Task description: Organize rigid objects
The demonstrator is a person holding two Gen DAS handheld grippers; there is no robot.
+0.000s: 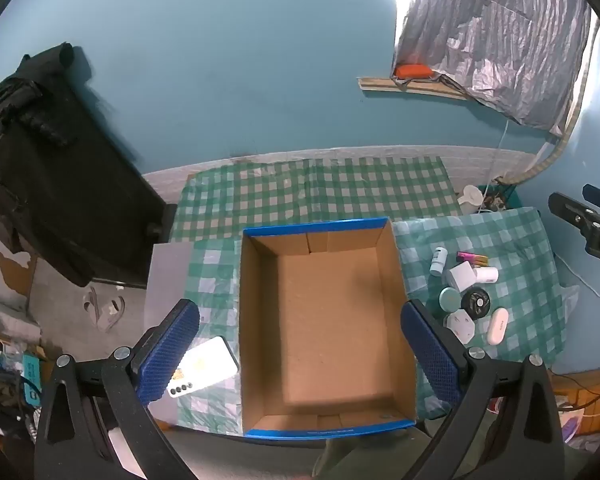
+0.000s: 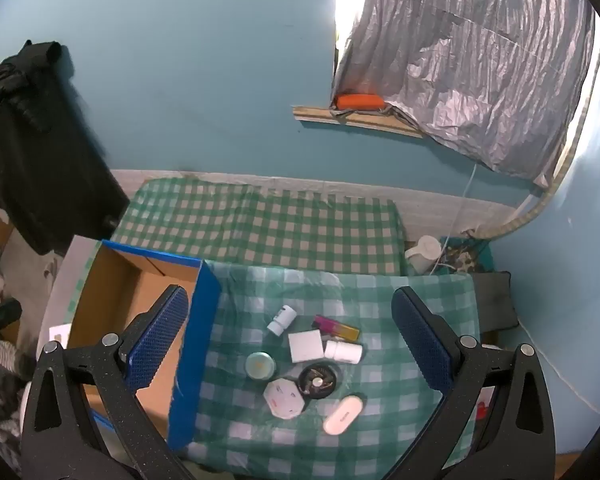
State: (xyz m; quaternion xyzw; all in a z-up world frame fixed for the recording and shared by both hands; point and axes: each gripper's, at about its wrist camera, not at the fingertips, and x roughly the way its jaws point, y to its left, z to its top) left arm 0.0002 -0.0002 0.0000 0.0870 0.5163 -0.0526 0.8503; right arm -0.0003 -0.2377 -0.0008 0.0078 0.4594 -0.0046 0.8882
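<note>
An empty cardboard box with a blue rim sits on the green checked cloth, and my left gripper hangs open above it. To its right lies a cluster of small items: a white bottle, a pink-yellow lighter, a white square box, a white tube, a teal round tin, a black round disc, a white octagonal case and a white oval case. My right gripper is open above the cluster, touching nothing. The box shows at the left of the right wrist view.
A white phone lies left of the box by my left finger. A black bag hangs at the left wall. A white jug stands at the back right. The other gripper pokes in from the right edge.
</note>
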